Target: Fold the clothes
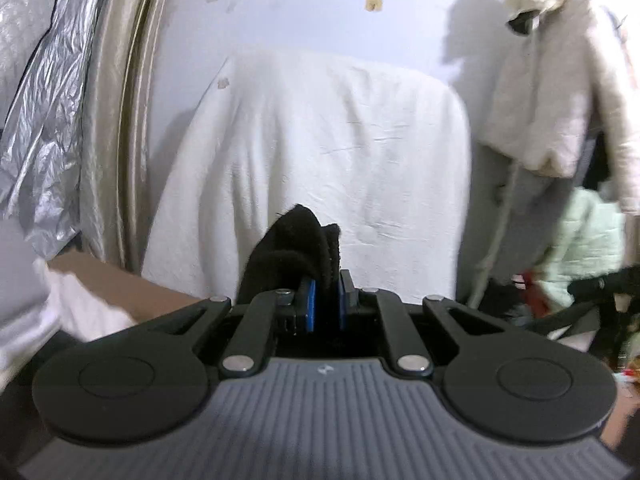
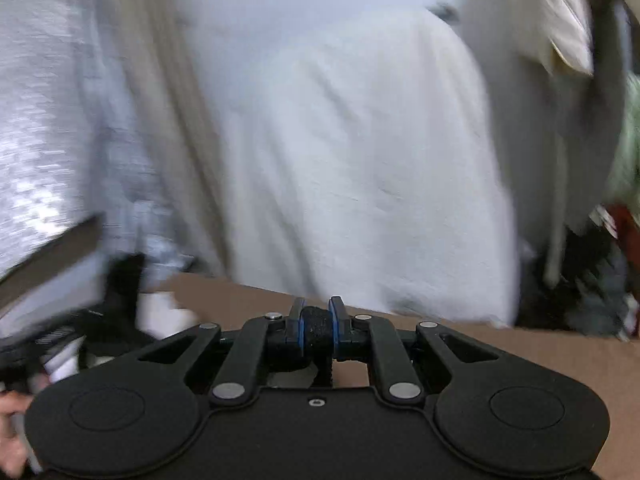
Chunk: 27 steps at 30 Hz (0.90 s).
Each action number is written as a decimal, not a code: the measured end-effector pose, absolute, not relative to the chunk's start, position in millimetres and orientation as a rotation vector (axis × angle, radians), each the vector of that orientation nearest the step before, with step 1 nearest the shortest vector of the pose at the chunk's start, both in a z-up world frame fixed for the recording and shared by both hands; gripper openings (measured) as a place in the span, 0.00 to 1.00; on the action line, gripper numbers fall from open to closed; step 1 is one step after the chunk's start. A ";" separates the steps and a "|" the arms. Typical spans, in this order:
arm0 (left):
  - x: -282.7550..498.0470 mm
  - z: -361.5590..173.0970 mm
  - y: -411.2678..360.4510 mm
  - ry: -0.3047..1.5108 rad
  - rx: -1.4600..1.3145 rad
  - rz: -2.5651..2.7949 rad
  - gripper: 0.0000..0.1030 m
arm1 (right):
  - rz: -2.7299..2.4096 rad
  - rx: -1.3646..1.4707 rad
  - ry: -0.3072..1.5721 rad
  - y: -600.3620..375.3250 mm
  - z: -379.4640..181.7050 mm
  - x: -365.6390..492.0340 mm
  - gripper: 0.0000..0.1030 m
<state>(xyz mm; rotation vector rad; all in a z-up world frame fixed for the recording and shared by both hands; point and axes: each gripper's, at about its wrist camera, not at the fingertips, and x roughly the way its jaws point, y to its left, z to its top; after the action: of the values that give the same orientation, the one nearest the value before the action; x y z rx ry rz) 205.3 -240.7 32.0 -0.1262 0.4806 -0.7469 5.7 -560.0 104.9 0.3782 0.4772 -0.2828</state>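
Pinching a bunched black garment (image 1: pixel 294 254) between blue pads, the left tool (image 1: pixel 326 292) holds it raised, the cloth spilling toward 11 o'clock before a white draped sheet (image 1: pixel 320 152). The right tool (image 2: pixel 317 326) is closed narrow on another black fold of cloth (image 2: pixel 317 330), above the brown tabletop (image 2: pixel 520 356); this view is blurred.
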 end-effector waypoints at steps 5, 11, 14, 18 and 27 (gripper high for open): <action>257.3 13.6 -281.5 0.539 -0.106 -0.620 0.17 | -0.522 0.323 0.657 -625.5 47.2 57.4 0.52; 253.0 -25.2 -210.3 0.534 -0.106 -0.701 0.47 | -0.402 0.365 0.709 -634.7 -33.2 0.3 0.54; 275.5 -54.1 -196.0 0.624 0.012 -0.695 0.47 | -0.275 0.409 0.676 -628.7 -78.7 -7.8 0.55; 310.0 -90.8 -200.9 0.788 0.078 -0.689 0.47 | -0.129 0.440 0.738 -620.7 -122.6 24.2 0.57; 376.6 -127.1 -258.4 0.978 -0.067 -0.720 0.49 | -0.245 0.316 0.731 -609.5 -153.6 128.8 0.73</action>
<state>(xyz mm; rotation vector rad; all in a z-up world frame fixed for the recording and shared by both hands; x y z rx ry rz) 376.6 -258.4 -127.1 -0.0673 0.9777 -0.7204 128.8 -609.5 -153.6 0.3159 0.7312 -0.2452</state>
